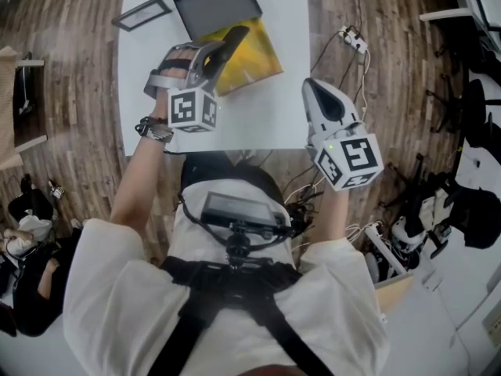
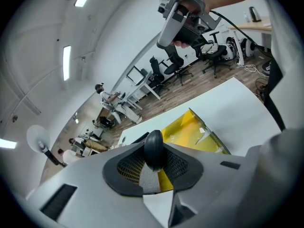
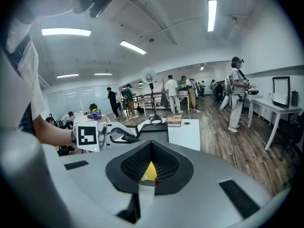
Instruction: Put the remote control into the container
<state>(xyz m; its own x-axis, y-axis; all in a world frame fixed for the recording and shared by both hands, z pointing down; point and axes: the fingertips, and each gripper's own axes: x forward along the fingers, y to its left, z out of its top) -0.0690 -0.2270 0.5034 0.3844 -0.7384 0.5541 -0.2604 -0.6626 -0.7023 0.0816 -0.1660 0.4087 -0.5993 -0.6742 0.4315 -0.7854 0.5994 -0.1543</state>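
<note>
My left gripper (image 1: pixel 221 45) is shut on the black remote control (image 1: pixel 232 39), which it holds above the white table (image 1: pixel 266 108). In the left gripper view the remote's rounded end (image 2: pixel 153 148) sits clamped between the dark pads (image 2: pixel 127 167). The remote hangs over a yellow bag (image 1: pixel 249 59), just in front of the dark grey open container (image 1: pixel 215 6) at the table's far side. My right gripper (image 1: pixel 317 91) hovers over the table's right front part with its jaws together and nothing in them. The right gripper view shows the left gripper (image 3: pixel 107 136) with the remote (image 3: pixel 126 137) in front of the container (image 3: pixel 152 129).
A flat framed item (image 1: pixel 141 12) lies at the table's far left. A power strip and cables (image 1: pixel 354 39) lie on the wooden floor to the right. In the right gripper view, desks, a fan (image 3: pixel 151 77) and several people (image 3: pixel 235 91) fill the room beyond.
</note>
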